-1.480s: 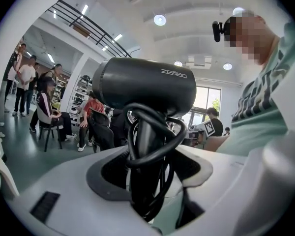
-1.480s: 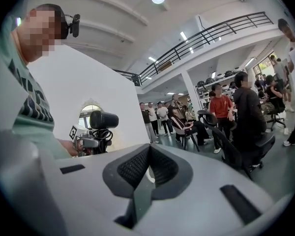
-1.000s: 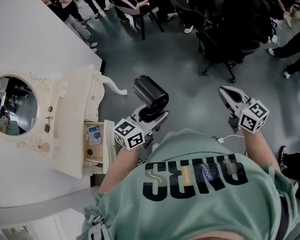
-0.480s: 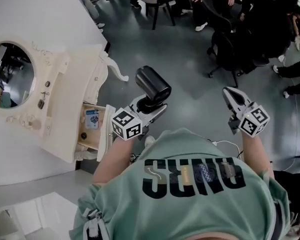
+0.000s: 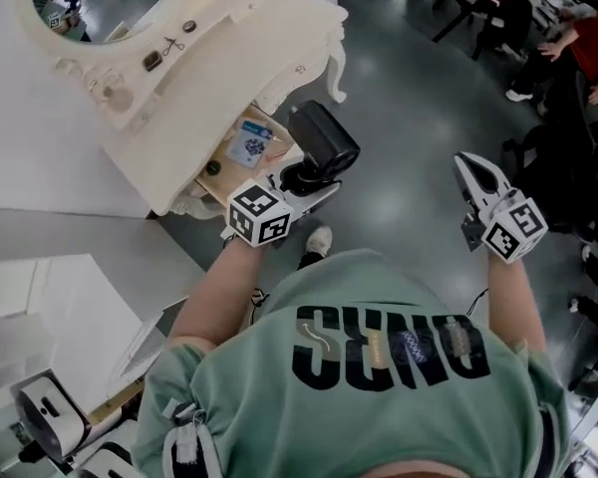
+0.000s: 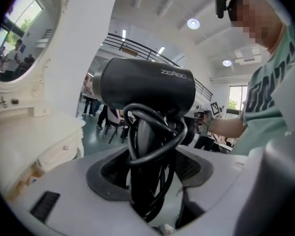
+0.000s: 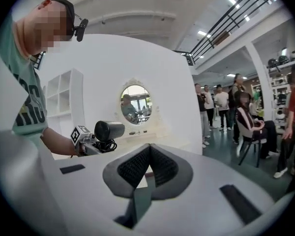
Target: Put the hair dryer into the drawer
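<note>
Left gripper point(image 5: 301, 179) clamped on the handle of the hair dryer point(image 5: 324, 145), jaws held fairly wide by the handle and the black cord looped round it. Handle runs along the jaws; the barrel sits crosswise beyond the tips, its length side to side as the left gripper view shows it

Open drawer point(image 5: 231, 175) of the cream dressing table point(image 5: 229, 38) lies just ahead of this gripper and off to its left, lower than the dryer. Barrel's near end hangs close to the drawer's right edge, not yet over the opening. A small packet point(image 5: 249, 143) already lies inside

Judgement: left hand is much the nearer and carries the load; the move wants a short shift left and down, barrel probably turned to lie along the drawer

Right gripper point(image 5: 472, 167) well off to the right, away from the drawer, jaws together, nothing between them
</note>
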{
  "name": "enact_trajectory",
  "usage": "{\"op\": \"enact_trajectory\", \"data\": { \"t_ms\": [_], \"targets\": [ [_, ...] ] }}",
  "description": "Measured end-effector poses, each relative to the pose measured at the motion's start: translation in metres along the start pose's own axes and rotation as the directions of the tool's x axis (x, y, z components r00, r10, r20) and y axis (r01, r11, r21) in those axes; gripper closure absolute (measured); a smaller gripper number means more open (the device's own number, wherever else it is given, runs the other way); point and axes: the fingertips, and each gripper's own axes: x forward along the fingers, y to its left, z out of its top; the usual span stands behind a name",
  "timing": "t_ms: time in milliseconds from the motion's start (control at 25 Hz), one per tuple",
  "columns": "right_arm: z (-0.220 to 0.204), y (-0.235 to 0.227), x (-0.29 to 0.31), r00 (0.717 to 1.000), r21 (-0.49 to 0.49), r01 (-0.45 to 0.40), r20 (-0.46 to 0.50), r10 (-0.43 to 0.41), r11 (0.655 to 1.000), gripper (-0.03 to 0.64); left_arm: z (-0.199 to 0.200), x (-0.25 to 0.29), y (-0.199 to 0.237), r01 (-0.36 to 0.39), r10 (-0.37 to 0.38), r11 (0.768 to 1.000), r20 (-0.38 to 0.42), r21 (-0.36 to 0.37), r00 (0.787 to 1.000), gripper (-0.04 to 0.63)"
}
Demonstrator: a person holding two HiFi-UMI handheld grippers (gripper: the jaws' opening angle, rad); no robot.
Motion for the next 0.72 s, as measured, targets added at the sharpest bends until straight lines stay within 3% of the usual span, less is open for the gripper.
{"op": "enact_trajectory", "data": {
  "t_ms": [160, 360, 520, 720],
  "targets": [
    [-0.004, 0.035, 0.109, 0.989, -0.034, -0.139, -0.056, 0.137, 0.99, 0.623, -0.024, -0.056, 0.073, -0.126, 0.125, 0.992, -0.034, -0.028, 0.992, 0.328],
    [-0.033, 0.09, 0.229, 0.94, -0.042, -0.317, -0.142, 0.309, 0.947, 0.623, -0.081, -0.117, 0.15, -0.282, 0.272, 0.957, -0.144, -0.061, 0.952, 0.328],
    [-0.056, 0.119, 0.303, 0.908, -0.052, -0.392, -0.185, 0.377, 0.919, 0.623, -0.127, -0.137, 0.21, -0.34, 0.312, 0.938, -0.264, -0.064, 0.913, 0.328],
    [-0.092, 0.135, 0.36, 0.872, -0.019, -0.444, -0.238, 0.427, 0.896, 0.623, -0.188, -0.134, 0.255, -0.359, 0.29, 0.928, -0.413, -0.098, 0.863, 0.328]
  ]
}}
